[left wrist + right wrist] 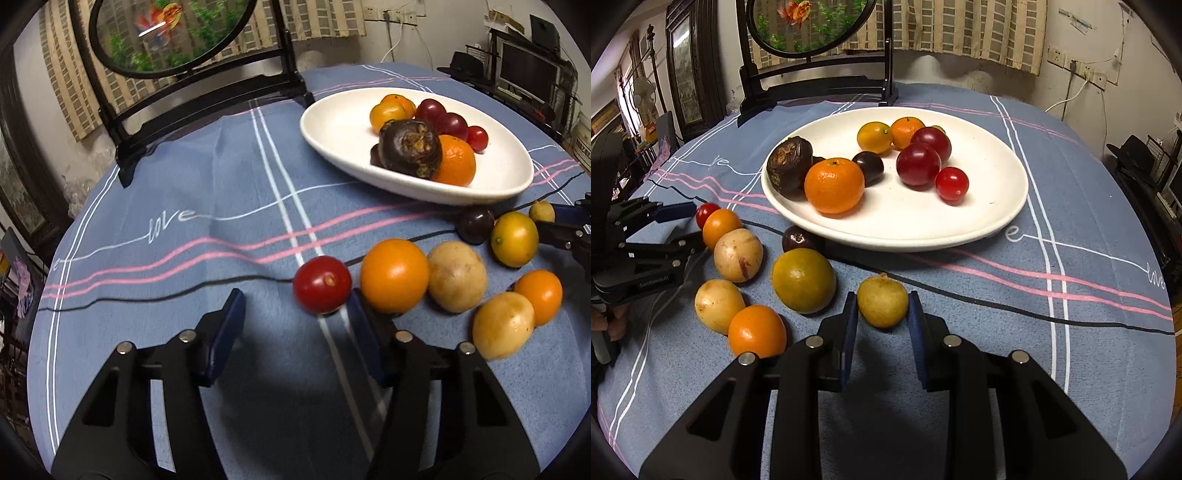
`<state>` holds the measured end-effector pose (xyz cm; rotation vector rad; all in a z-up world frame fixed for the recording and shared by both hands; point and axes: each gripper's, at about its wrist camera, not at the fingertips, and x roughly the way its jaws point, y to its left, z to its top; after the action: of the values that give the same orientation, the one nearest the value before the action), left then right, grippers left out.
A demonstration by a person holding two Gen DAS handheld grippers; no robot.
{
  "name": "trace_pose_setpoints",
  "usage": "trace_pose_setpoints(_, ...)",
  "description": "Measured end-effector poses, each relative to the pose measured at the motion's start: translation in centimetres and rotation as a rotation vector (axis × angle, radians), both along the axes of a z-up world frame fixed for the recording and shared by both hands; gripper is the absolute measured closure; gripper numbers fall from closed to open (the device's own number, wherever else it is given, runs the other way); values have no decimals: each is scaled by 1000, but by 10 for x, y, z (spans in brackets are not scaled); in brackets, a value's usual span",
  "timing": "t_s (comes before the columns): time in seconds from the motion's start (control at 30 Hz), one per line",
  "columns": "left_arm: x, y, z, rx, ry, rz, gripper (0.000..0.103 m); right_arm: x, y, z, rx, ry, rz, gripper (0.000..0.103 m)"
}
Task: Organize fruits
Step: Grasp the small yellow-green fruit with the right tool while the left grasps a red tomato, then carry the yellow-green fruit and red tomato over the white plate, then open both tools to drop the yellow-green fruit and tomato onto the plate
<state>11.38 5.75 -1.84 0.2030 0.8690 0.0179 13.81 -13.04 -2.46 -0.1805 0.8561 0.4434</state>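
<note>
The cloth-covered bench (1071, 206) carries a glossy white oval plate (997, 206) already holding smooth round fruits, with more loose beside it. The right gripper (882, 314) has its fingers narrowed around a small, matte yellow fruit (882, 301), seemingly touching both sides; squeeze gently and lift straight. The left gripper (295, 302) stands wide, a shiny red cherry tomato (322, 284) at its right finger.

Both grippers (295, 317) (882, 325): black plastic frames (silver screws), blue-padded jaws.
</note>
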Motion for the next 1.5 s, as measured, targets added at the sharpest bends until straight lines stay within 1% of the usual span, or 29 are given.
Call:
trace_pose_setpoints(0.03,1,-1,0,-4,0,-8,51,0,0,-1,-2,2,0,75)
trace_pose_setpoints(0.1,4,-2,0,-20,3,-19,62,1,0,-1,-4,5,-2,75)
trace_pose_setpoints(0.17,6,-2,0,-51,8,-34,71,1,0,-2,-4,8,-1,75)
trace_pose_setpoints(0.2,6,-2,0,-54,8,-36,73,0,0,-2,-6,8,0,75)
trace_pose_setpoints(0.37,3,-4,2,-54,-4,-39,75,0,1,-1,-4,2,1,75)
trace_pose_setpoints(0.5,-9,-2,13,-68,-42,-36,75,-3,-2,6,22,-20,1,75)
trace_pose_setpoints(0.57,-15,1,24,-98,-76,-27,75,-6,-4,12,46,-41,4,75)
trace_pose_setpoints(0.63,-17,2,34,-132,-93,-17,75,-8,-5,18,70,-69,7,75)
trace_pose_setpoints(0.73,-15,-3,50,-174,-116,-20,75,-10,-10,29,105,-133,-17,75)
trace_pose_setpoints(0.83,-4,-15,63,-172,-133,-38,75,-5,-14,36,129,-152,-49,75)
trace_pose_setpoints(0.93,12,-34,73,-172,-135,-64,75,4,-14,42,131,-136,-73,75)
trace_pose_setpoints(1.0,24,-48,77,-169,-141,-84,75,10,-9,47,108,-121,-77,75)
trace_pose_setpoints(1.13,50,-72,78,-182,-124,-110,74,21,0,55,67,-124,-88,75)
trace_pose_setpoints(1.27,73,-92,69,-163,-96,-122,74,30,-2,44,122,-116,-113,75)
trace_pose_setpoints(1.37,85,-98,58,-154,-73,-115,74,38,-3,33,115,-104,-126,75)
trace_pose_setpoints(1.43,92,-99,53,-164,-60,-107,73,40,-6,31,125,-115,-133,75)
trace_pose_setpoints(1.47,94,-98,51,-175,-55,-100,70,40,-9,30,138,-133,-147,72)
trace_pose_setpoints(1.5,97,-98,49,-187,-48,-91,54,40,-11,29,141,-140,-154,52)
